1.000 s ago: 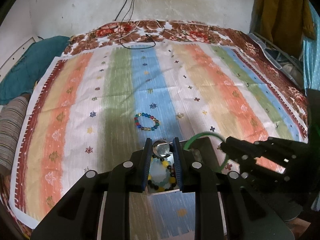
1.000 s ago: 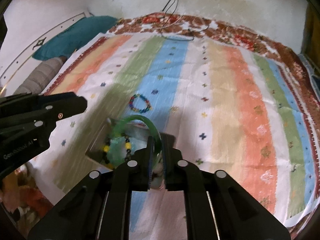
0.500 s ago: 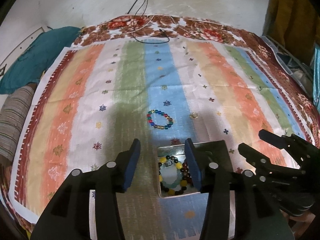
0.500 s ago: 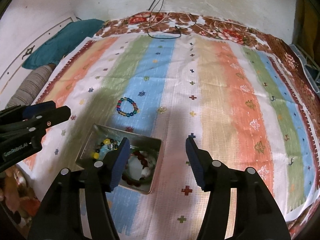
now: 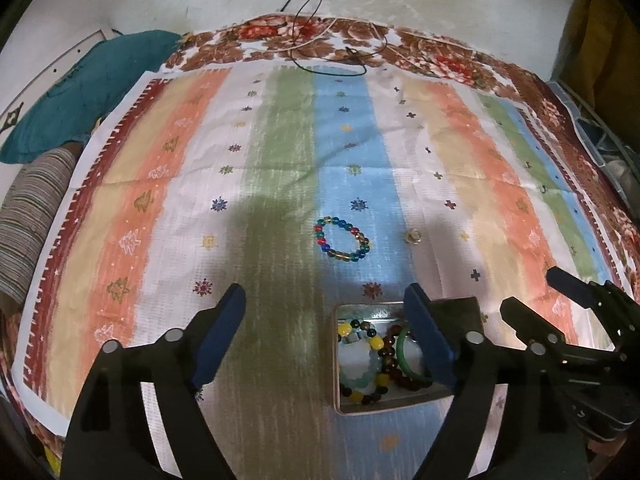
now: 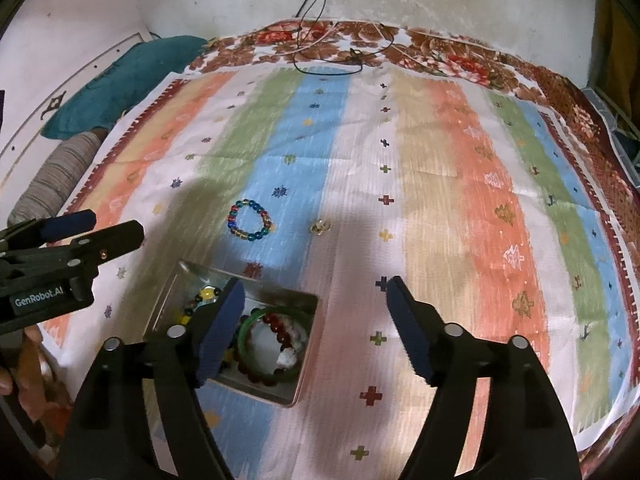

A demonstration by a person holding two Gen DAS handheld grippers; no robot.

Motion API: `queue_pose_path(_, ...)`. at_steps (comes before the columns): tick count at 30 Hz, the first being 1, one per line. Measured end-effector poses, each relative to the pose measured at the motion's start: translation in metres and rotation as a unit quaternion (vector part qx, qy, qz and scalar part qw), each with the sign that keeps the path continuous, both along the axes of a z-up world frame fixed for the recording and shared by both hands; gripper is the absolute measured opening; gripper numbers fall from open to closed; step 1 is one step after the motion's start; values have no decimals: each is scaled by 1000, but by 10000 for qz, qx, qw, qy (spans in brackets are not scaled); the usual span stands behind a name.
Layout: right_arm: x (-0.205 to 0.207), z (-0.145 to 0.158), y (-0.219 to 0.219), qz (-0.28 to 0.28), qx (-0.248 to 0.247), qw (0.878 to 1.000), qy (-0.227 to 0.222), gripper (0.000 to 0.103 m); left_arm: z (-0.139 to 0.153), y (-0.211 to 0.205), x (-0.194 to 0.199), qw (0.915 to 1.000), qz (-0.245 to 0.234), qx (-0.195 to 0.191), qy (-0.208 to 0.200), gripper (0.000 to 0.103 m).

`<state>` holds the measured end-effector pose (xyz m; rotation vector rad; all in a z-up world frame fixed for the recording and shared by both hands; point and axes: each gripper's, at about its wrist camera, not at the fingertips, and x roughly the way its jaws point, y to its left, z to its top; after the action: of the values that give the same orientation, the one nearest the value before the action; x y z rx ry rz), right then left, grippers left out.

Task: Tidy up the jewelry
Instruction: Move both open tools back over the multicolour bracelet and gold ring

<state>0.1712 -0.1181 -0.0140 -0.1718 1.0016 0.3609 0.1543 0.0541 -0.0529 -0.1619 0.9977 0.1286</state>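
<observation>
both the left gripper (image 5: 324,312) and right gripper (image 6: 314,304) are opening with nothing between their jaws, and the bead bracelet (image 5: 342,239) ahead of them on the bed, light, floppy and slippery, looks best pinched across one strand.

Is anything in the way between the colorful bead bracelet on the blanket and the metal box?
Nothing visible. The multicolored bead bracelet lies alone on the blue stripe, and only bare striped cloth separates it from the open metal tin.
</observation>
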Motion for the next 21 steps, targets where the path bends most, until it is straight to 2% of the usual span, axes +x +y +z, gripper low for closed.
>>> queue_pose_path(3, 4, 0, 1, -8, 16, 10000, 23, 82, -4, 0, 5, 10000, 23, 16, 41, 87)
queue_pose_path(9, 18, -2, 3, 18, -21, 10000, 84, 84, -10, 5, 21, 9999, 116, -26, 66, 89)
queue_pose_path(18, 37, -19, 12, 87, -146, 9995, 279, 84, -28, 23, 47, 9974, 363, -552, 300, 89)
queue_pose_path(21, 46, -27, 15, 114, -216, 9991, 356, 84, -35, 25, 54, 9969, 389, -580, 368, 89)
